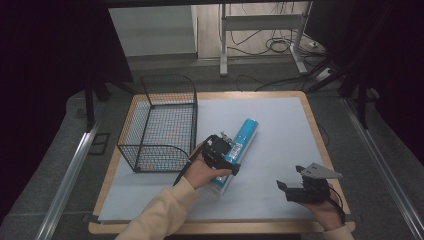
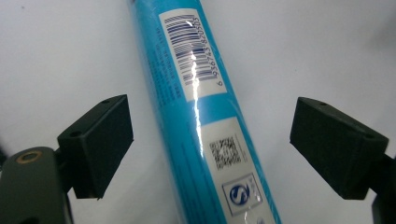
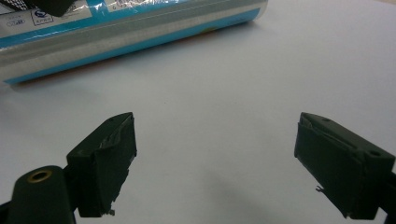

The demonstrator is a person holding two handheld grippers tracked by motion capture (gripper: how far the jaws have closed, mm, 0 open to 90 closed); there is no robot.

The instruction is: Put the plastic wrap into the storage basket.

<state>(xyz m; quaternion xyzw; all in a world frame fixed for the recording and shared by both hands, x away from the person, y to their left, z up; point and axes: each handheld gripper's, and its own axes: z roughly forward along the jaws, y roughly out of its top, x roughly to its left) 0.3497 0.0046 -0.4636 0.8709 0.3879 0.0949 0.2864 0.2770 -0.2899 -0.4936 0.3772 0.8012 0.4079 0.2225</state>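
Observation:
A long blue tube (image 1: 243, 137) with white labels and a barcode lies on the pale mat, slanting from near centre toward the far right. My left gripper (image 1: 223, 154) hovers over its near half, open, and the blue tube (image 2: 205, 121) runs between the two jaws without touching either. My right gripper (image 1: 291, 186) is open near the mat's front right corner, nothing between its jaws. In the right gripper view the blue tube (image 3: 126, 32) lies across the top, well beyond my right gripper (image 3: 212, 163).
A black wire basket (image 1: 161, 122) stands on the left part of the mat (image 1: 280, 120), close beside the left hand. The wooden table edge (image 1: 316, 125) frames the mat. Metal table legs and cables sit on the floor beyond.

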